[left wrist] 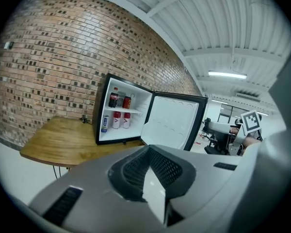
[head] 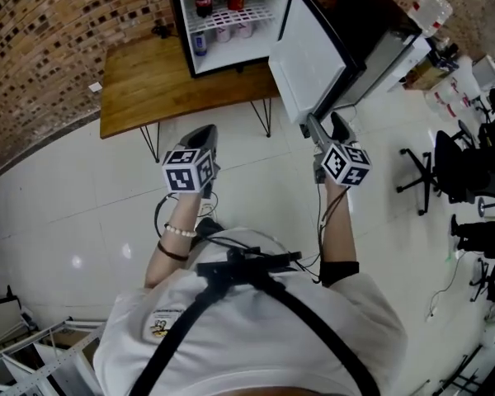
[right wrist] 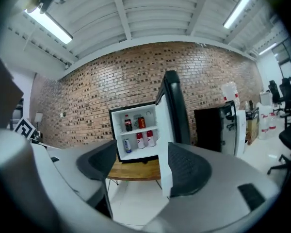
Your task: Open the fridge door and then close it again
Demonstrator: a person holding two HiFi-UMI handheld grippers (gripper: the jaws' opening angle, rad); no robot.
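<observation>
Brick wall [head: 49, 48] behind; mini fridge [head: 184, 35] sits on the wooden table [head: 140, 85] with its door [head: 309, 60] swung wide open. Your right gripper [head: 326, 129] has jaws spread, door's free edge lined up between them, nothing pinched. Likely staged to push it shut. Left gripper [head: 202, 137] is pressed together, empty, parked clear.

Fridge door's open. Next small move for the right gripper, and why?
Probably press the right gripper against the free edge of the door and start swinging it toward the fridge: the door stands wide open, and the jaws are apart, holding nothing.
</observation>
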